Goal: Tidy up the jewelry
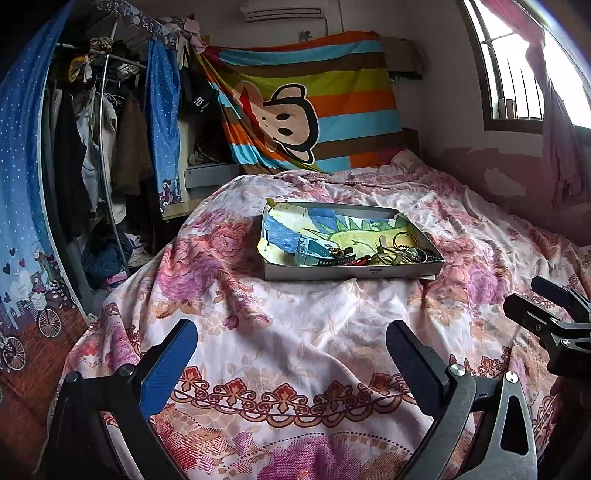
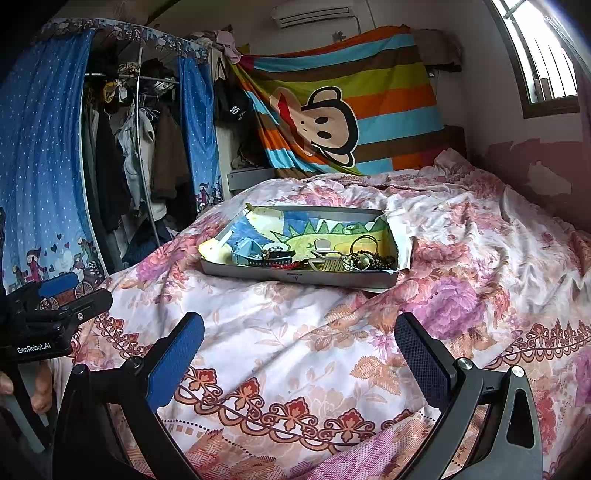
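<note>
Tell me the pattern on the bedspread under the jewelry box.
Pink and purple flowers on white bedspread; clearest in the right wrist view.

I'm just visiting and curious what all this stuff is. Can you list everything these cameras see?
tray: one, grey, on the bed, lined with a drawing
jewelry: a tangled pile, mixed colours, along the tray's near edge; count unclear
watch: one, blue strap, near left of the tray
bedspread: one, pink floral, covering the bed
monkey blanket: one, striped, hung behind the bed
wardrobe: one, blue dotted curtains, left, full of clothes
window: one, barred, upper right
air conditioner: one, white, top of wall
left gripper: blue pads, open, over the bedspread
right gripper: blue pads, open, over the bedspread
</note>
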